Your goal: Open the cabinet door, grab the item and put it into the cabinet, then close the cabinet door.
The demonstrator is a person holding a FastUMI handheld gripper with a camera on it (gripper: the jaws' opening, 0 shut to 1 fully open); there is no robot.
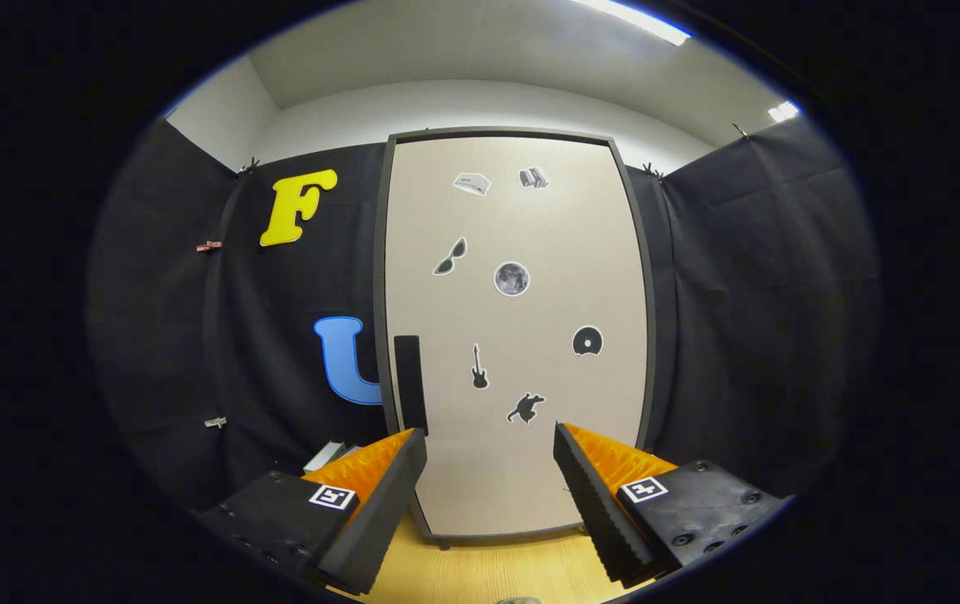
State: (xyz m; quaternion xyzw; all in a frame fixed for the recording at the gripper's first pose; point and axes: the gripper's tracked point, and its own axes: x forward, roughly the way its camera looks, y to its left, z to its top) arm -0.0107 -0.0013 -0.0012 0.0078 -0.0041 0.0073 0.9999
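One cabinet door [513,335] shut; hand-held gripper [488,470] spread, empty, facing it. Opening step: next, reach dark handle [410,382] at door's left edge.

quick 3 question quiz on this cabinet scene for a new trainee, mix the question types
1. True or false: the cabinet door is shut.
2. The dark handle sits near which edge of the door? A) the edge by the left finger B) the edge by the right finger C) the top edge
3. Fill in: the gripper fingers are ____ with nothing between them.

Key: 1 true; 2 A; 3 open. The door stands beyond the fingers, on the wooden surface.
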